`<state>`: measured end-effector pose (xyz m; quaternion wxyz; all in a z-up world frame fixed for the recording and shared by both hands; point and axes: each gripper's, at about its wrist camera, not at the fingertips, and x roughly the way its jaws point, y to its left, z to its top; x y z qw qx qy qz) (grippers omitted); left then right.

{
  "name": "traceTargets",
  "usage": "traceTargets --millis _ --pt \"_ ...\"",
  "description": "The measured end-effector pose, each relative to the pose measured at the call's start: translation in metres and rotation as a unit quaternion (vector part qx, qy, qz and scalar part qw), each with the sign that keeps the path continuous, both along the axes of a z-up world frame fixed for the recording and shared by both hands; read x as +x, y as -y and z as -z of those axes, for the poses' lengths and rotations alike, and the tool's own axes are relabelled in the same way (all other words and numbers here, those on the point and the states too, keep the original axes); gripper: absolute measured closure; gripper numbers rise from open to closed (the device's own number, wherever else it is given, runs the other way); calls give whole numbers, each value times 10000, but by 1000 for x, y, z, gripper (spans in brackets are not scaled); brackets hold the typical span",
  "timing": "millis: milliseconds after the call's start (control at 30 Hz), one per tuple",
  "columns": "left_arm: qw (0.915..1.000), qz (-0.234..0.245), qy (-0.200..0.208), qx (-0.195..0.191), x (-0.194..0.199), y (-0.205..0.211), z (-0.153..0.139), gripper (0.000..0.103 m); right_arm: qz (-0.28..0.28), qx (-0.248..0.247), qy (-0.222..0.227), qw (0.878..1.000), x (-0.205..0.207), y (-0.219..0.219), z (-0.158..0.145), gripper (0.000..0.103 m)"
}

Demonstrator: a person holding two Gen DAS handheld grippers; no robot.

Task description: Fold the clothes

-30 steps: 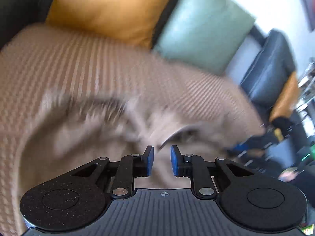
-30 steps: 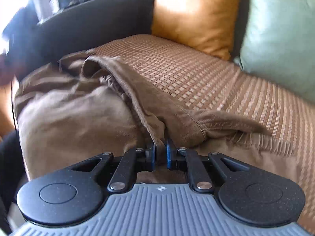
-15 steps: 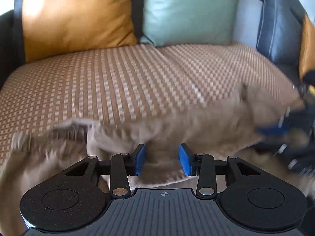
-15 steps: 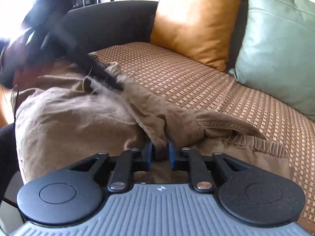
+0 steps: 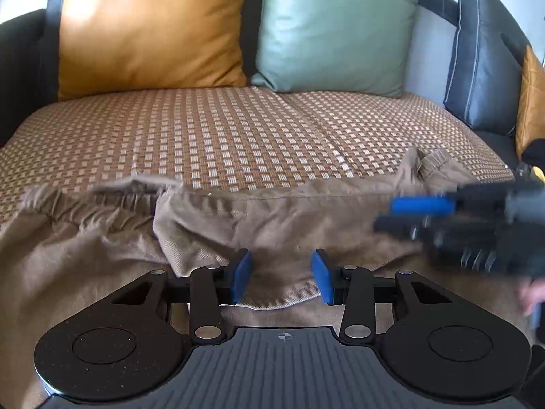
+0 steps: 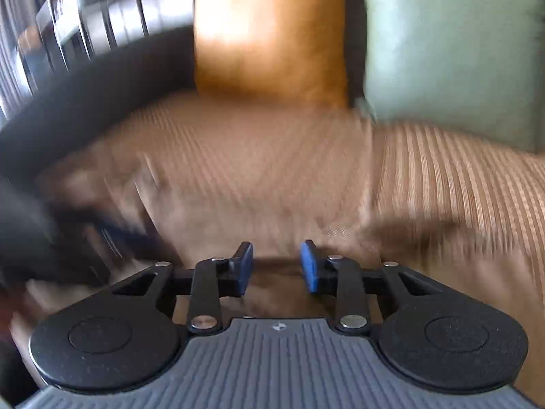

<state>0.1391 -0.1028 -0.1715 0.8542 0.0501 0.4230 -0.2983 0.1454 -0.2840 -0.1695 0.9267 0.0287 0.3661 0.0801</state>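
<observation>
Sofa (image 5: 238, 129): dark frame, seat under a woven checked brown cover. Two cushions lean on the backrest, an orange cushion (image 5: 150, 30) at 11 o'clock and a green cushion (image 5: 337, 27) at 1 o'clock in the left wrist view. A dark blue cushion (image 5: 483, 61) stands at 2 o'clock, at the sofa's far end.

Trousers (image 5: 272, 218): tan-brown, lying crumpled across the front of the seat, from 9 o'clock to 3 o'clock. Gathered elastic waistband bunched at 9 o'clock. A stitched hem edge lies low in the middle, at 6 o'clock.

Left gripper (image 5: 282, 276): jaws spread and opening. The trouser hem lies between the blue pads (image 5: 241, 274), which do not press on it.

Right gripper (image 6: 276, 266): its own view is heavily smeared. Jaws apart and closing, brown cloth lies below the gap, and nothing is pinched that I can make out. In the left wrist view it shows blurred at 3 o'clock, over the trousers' right end.
</observation>
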Motion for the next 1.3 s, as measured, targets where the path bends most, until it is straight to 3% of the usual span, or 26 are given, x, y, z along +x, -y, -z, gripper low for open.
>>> traceTargets --millis 67,267,400,467,500,533,600,767,900,967,1133,1200,1233,1300 --pt "10000 22 30 -73 -4 -5 -2 47 32 -101 146 9998 -18 4 11 72" --pt "9956 -415 -394 -748 8 -25 -20 41 326 496 191 9981 -44 27 15 73" --pt "9955 -621 -400 -602 10 -28 -15 41 455 708 208 9962 -49 31 16 71" --pt "9975 -532 -280 -385 5 -24 -7 42 672 1076 231 9917 -55 38 13 65" --pt "9982 -480 -163 -307 1 -21 -6 41 810 1244 256 9886 -58 43 10 57" --pt "9985 -466 -92 -284 -3 -20 -7 40 924 1401 268 9855 -59 48 8 52" --pt "9976 -506 -123 -448 -5 -21 -8 37 1145 1704 288 9783 -62 58 5 52" --pt "9853 -1123 -402 -1223 0 -52 -17 37 1483 2248 146 9629 -54 74 9 51" --pt "9721 -1761 -325 -1514 5 -80 -23 33 1599 2565 -35 9532 -42 77 17 51" --pt "9661 -1938 -558 -1613 15 -89 -17 34 1630 2731 -134 9480 -39 79 21 50" --pt "9777 -1523 -724 -1254 30 -68 0 34 1603 2908 -223 9430 -34 80 28 55" --pt "9813 -1475 -675 -1039 32 -57 2 37 1560 2938 -321 9425 -29 80 31 67" --pt "9827 -1445 -679 -936 33 -52 2 47 1538 2952 -385 9422 -26 80 32 73" --pt "9860 -1328 -651 -770 28 -48 -5 80 1477 3029 -398 9407 -27 85 25 80"
